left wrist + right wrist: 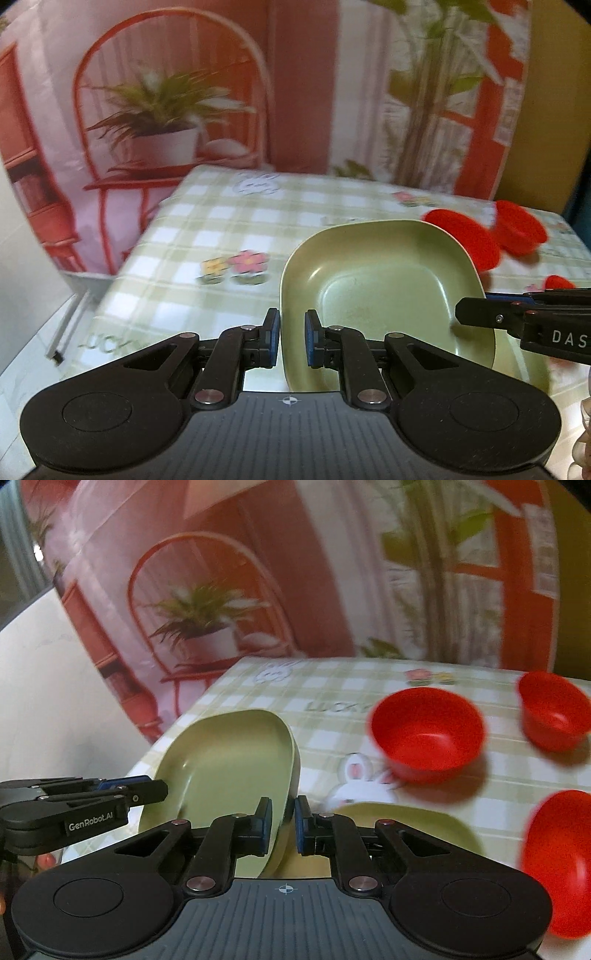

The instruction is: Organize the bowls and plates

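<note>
Both grippers are pinching one green plate (380,280): the left gripper (292,336) is squeezing its near edge and the right gripper (283,825) its other edge, holding it tilted above the table (207,221), near red bowls (428,731)

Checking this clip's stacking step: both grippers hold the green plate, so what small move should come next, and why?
Probably lower the raised green plate onto the second green plate lying beneath it. The left gripper and right gripper pinch opposite rims, the plate is tilted off the table, and the red bowls stand clear.
</note>
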`<action>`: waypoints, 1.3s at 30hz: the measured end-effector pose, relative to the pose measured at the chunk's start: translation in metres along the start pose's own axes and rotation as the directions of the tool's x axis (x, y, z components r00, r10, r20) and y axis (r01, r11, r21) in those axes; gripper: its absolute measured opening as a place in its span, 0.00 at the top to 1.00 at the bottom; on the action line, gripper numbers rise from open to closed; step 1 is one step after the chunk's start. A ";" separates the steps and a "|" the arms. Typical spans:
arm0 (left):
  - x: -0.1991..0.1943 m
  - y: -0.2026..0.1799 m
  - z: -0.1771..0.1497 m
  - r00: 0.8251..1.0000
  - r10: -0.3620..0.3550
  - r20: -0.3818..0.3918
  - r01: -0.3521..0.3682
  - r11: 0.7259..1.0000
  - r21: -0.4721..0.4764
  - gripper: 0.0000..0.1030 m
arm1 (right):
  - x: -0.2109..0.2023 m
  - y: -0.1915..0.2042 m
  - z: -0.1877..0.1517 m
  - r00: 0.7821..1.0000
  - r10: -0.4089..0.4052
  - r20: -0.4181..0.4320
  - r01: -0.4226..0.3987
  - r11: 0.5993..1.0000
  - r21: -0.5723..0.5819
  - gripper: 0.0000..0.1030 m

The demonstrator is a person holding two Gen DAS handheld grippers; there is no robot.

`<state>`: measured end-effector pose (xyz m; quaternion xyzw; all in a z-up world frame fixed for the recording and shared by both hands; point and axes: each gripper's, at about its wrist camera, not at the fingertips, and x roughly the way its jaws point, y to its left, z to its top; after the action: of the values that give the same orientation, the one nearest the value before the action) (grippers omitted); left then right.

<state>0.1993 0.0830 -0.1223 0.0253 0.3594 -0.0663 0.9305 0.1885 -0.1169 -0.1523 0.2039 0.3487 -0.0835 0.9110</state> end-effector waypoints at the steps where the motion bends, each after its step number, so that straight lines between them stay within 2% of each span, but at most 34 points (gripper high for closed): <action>1: -0.001 -0.007 0.000 1.000 -0.017 0.003 0.017 1.000 0.002 0.85 | -0.006 -0.007 0.000 1.000 -0.010 0.005 0.010 1.000 0.011 0.88; 8: -0.001 -0.054 -0.002 0.996 -0.094 0.002 0.094 0.995 0.034 0.85 | -0.035 -0.054 -0.013 0.998 -0.068 0.017 0.066 0.994 0.091 0.88; 15: 0.002 -0.088 -0.018 0.993 -0.111 -0.044 0.114 0.991 0.068 0.85 | -0.045 -0.083 -0.032 0.995 -0.103 -0.002 0.102 0.983 0.153 0.88; 22: 0.009 -0.094 -0.027 0.991 -0.101 -0.086 0.107 0.992 0.062 0.85 | -0.040 -0.091 -0.043 0.993 -0.110 -0.031 0.114 0.979 0.170 0.88; 32: 0.016 -0.101 -0.029 0.993 -0.073 -0.095 0.082 0.993 0.090 0.85 | -0.034 -0.092 -0.045 0.992 -0.117 -0.055 0.125 0.979 0.164 0.87; 39: 0.019 -0.100 -0.030 0.993 -0.056 -0.103 0.065 0.994 0.087 0.85 | -0.036 -0.094 -0.045 0.992 -0.106 -0.068 0.115 0.981 0.153 0.76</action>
<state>0.1787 -0.0149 -0.1571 0.0598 0.4029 -0.1092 0.9067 0.1073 -0.1820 -0.1881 0.2576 0.3789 -0.1551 0.8752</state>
